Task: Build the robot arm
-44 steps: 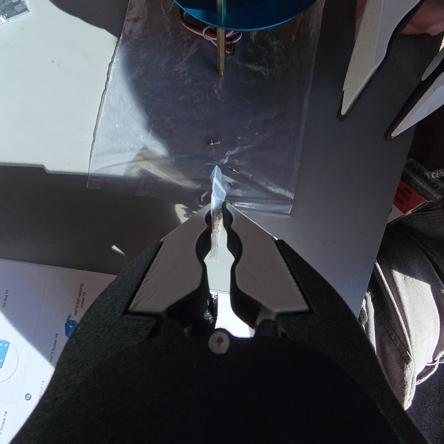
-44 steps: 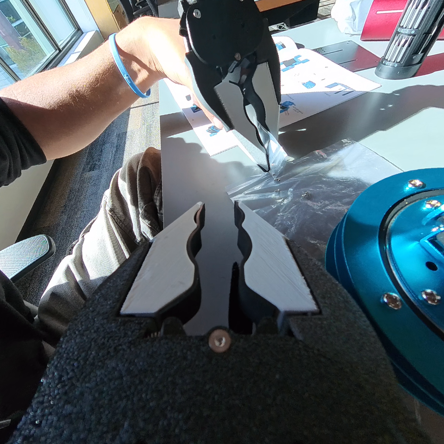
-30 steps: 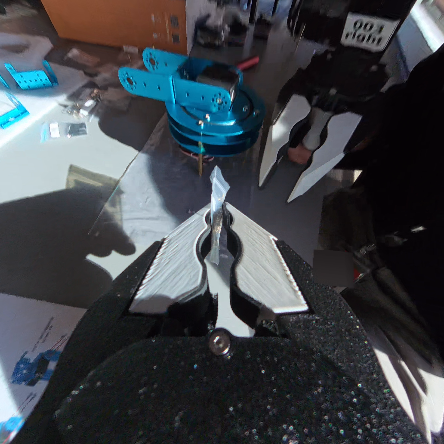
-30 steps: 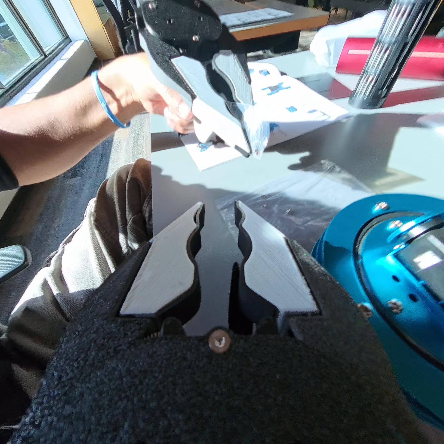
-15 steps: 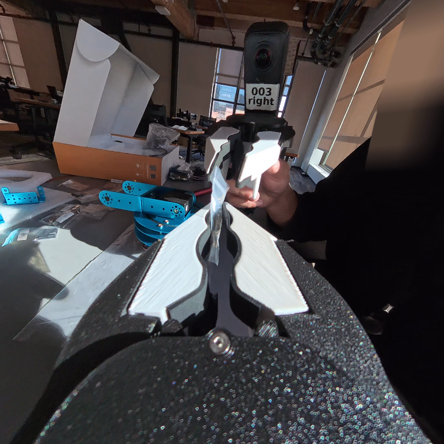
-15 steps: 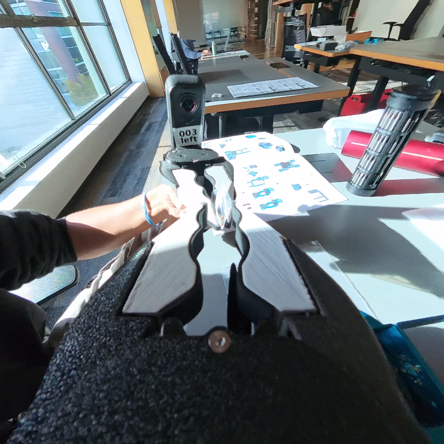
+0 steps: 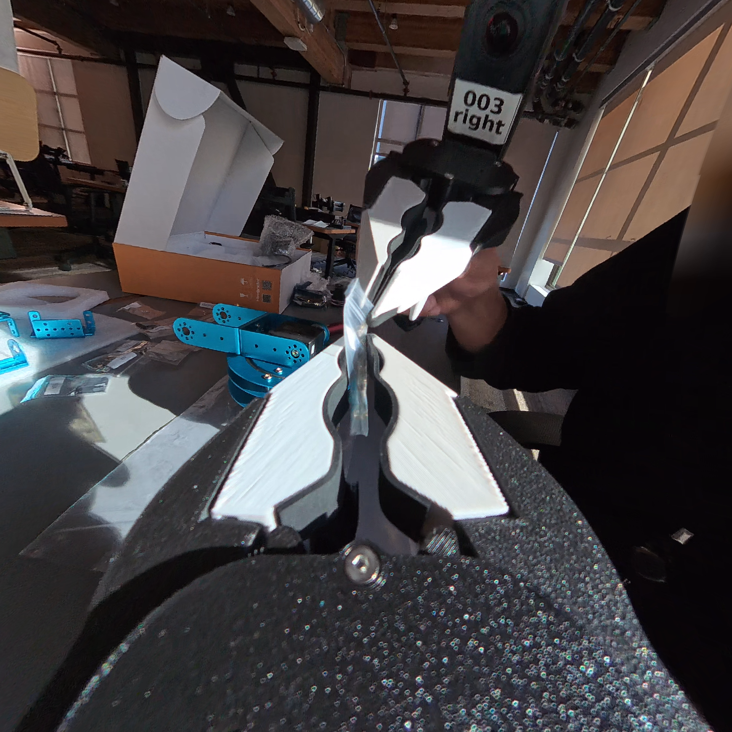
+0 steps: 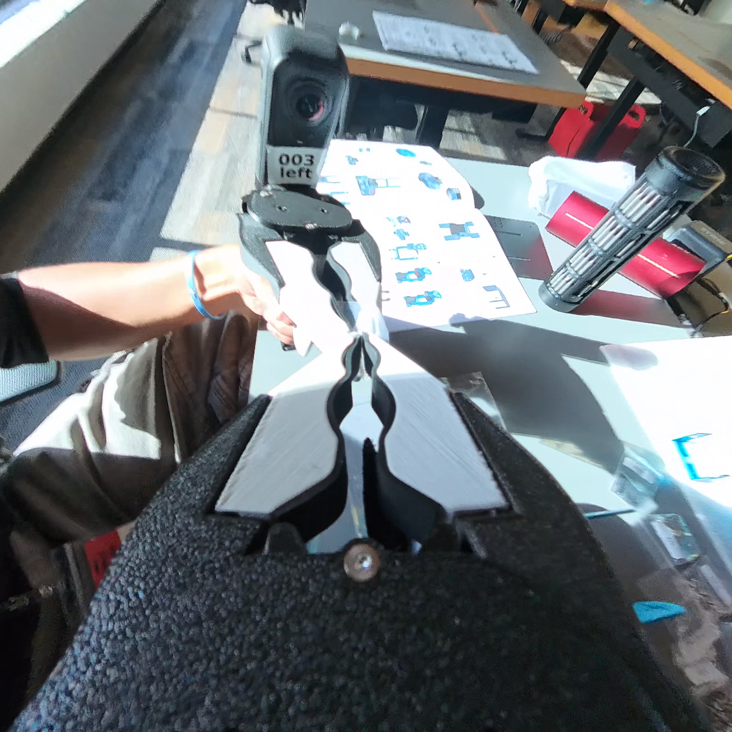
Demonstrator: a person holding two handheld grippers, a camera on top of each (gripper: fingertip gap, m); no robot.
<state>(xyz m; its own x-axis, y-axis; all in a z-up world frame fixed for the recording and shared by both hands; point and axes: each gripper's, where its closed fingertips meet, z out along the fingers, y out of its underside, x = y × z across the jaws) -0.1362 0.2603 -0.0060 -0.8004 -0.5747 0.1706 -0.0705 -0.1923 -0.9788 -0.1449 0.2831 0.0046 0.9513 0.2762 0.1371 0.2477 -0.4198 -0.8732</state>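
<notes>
There are two grippers and one small clear plastic bag. Both grippers meet up in the air above the counter, tip to tip.

The left gripper has its jaws pressed shut on the bag. The bag stands up thin between them, and its top end sticks out past the tips toward 12 o'clock. The right gripper comes down from 1 o'clock, and its jaws are closed on that top end of the bag. A hand holds it from behind.

In the right wrist view, the right gripper has its jaws squeezed together at the tips, with a thin bit of the bag pinched there. The left gripper sits just past it at 12 o'clock, and a hand with a blue band on the wrist holds it.

On the counter there is one blue metal robot base at 10 o'clock, one open box behind it, and three blue brackets far off at 9 o'clock. One sheet of paper with blue drawings lies at 1 o'clock in the right wrist view, near one black tube stand and one red case
</notes>
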